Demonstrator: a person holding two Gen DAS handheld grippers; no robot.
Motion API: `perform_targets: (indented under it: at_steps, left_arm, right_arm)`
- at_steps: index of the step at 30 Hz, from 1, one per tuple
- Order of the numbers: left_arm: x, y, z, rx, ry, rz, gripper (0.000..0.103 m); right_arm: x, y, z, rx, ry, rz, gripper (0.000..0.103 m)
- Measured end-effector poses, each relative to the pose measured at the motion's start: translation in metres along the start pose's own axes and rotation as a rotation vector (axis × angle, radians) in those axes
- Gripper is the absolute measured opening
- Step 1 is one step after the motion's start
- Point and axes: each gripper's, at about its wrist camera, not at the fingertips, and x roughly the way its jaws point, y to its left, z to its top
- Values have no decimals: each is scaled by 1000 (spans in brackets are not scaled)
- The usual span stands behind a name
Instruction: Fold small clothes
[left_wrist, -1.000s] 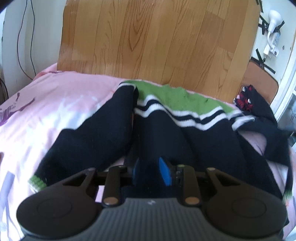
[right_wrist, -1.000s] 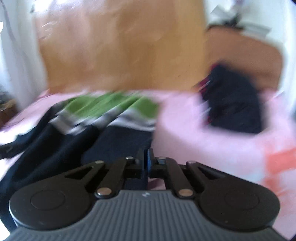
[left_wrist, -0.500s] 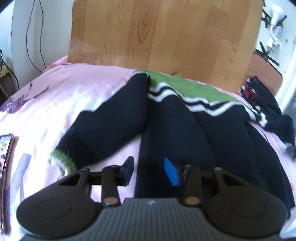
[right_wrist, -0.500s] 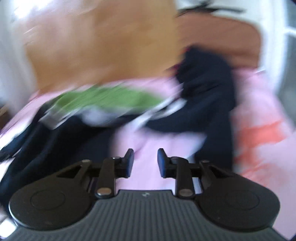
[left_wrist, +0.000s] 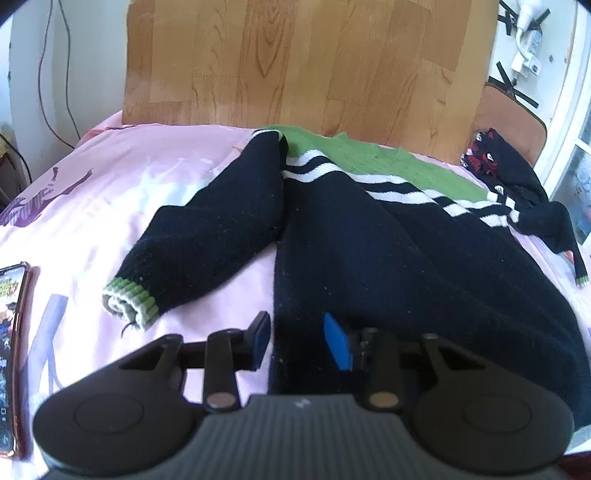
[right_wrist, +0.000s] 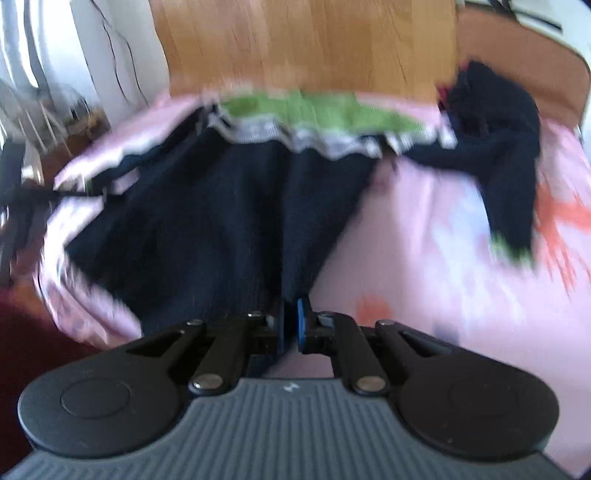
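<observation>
Pink bedspread (left_wrist: 155, 184), wooden headboard (left_wrist: 295, 62) behind, a phone (left_wrist: 13, 332) at the near left edge.

Left gripper (left_wrist: 300, 341): blue pads apart, a notch narrower than half a second ago, straddling the near left hem of the navy sweater (left_wrist: 388, 266) with cloth between them but not yet pinched. Wider than a second ago, when dark knit filled the gap. Reads as a regrip of the hem corner, not a hold.

Right gripper (right_wrist: 290, 325): pads nearly together after standing apart over bare pink half a second ago, now closed on the near right hem corner, a ridge of navy knit running up from the pads. View blurred, so depth of bite unclear.

Outward: sweater spread flat, green yoke (left_wrist: 369, 158) and white stripes toward the headboard, left sleeve (left_wrist: 210, 240) angled out over the spread, green cuff (left_wrist: 131, 301) near the left fingers; right sleeve (right_wrist: 509, 192) trailing off to the right. Another dark garment (left_wrist: 495, 155) bunched at the far right.

Meaning for the task: right corner secured, left corner one squeeze short; bottom-up fold probably ready once both hold.
</observation>
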Motion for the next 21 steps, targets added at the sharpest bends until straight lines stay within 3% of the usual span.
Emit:
perform_targets:
  at_steps: [2, 4, 6, 8, 13, 16, 17, 19, 20, 21]
  left_arm:
    - [-3, 3, 0, -15, -10, -7, 34]
    - [-10, 6, -2, -21, -29, -4, 35]
    - [-22, 13, -4, -34, -62, -2, 36]
    - [-36, 20, -7, -53, -98, 0, 36]
    - [-76, 37, -18, -108, -204, -4, 40]
    - [-80, 48, -14, -138, -235, 52, 53]
    - [-75, 52, -9, -156, -220, 81, 62]
    - [-60, 60, -1, -187, -182, 141, 75]
    - [-50, 65, 3, -199, -158, 165, 87]
    - [-39, 69, 8, -216, -131, 185, 91]
  right_arm:
    - [6, -16, 4, 51, -13, -99, 11]
    - [5, -36, 23, 168, -99, -115, 13]
    - [9, -40, 50, 200, -170, -62, 13]
    - [21, -25, 76, 155, -198, -9, 13]
    - [82, 53, 145, -20, -168, 226, 20]
    - [113, 104, 175, -127, -133, 341, 30]
    - [123, 112, 183, -153, -128, 354, 32]
    - [141, 125, 198, -198, -148, 317, 42]
    - [148, 127, 205, -204, -158, 289, 44]
    - [156, 126, 212, -197, -163, 268, 46]
